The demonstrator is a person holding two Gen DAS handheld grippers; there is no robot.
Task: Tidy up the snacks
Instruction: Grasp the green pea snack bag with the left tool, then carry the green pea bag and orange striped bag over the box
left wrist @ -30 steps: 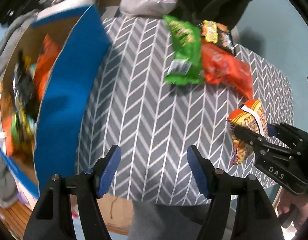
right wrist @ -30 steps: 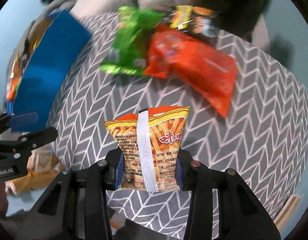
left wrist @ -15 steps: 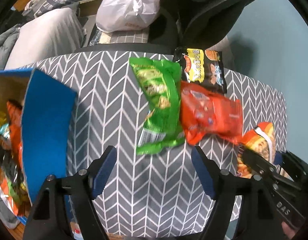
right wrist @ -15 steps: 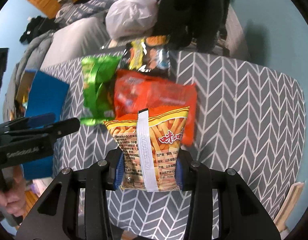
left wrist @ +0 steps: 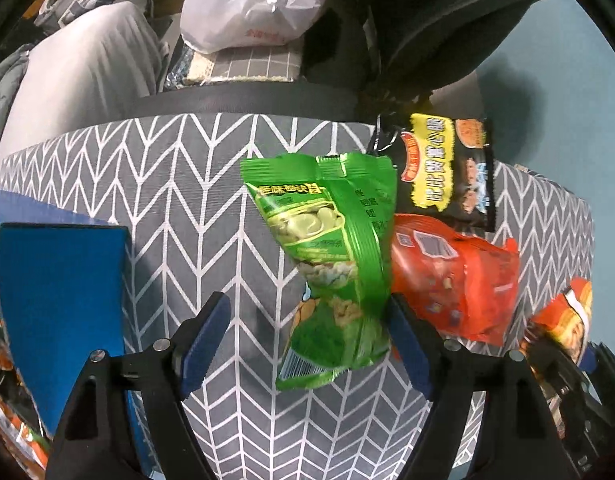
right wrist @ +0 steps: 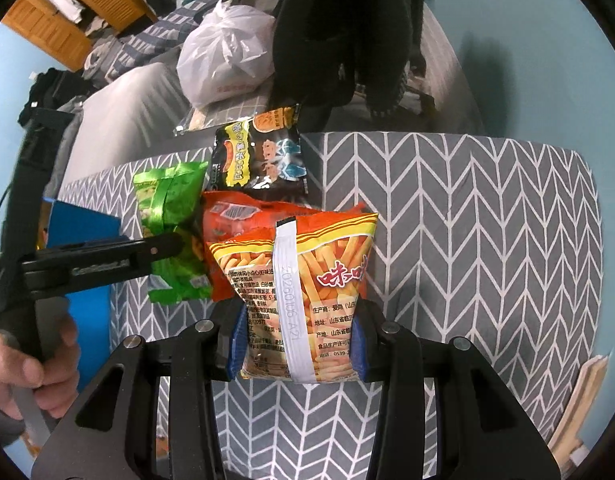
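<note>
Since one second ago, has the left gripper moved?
Yes. The left gripper moved away from the blue box and toward the green snack bag, which now lies between its open jaws.

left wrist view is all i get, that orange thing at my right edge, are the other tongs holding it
Observer: Yes. The right tongs are shut on an orange fries bag, gripping its lower sides, and the bag is upright.
Operator: are my tongs on the green bag yet
Observer: In the right wrist view, the left tongs are open and cross in front of the green bag at its lower half. I cannot tell whether they touch it.
Operator: which face of the fries bag shows over there
Observer: The back. Its white seam strip with a printed code faces the right camera.
</note>
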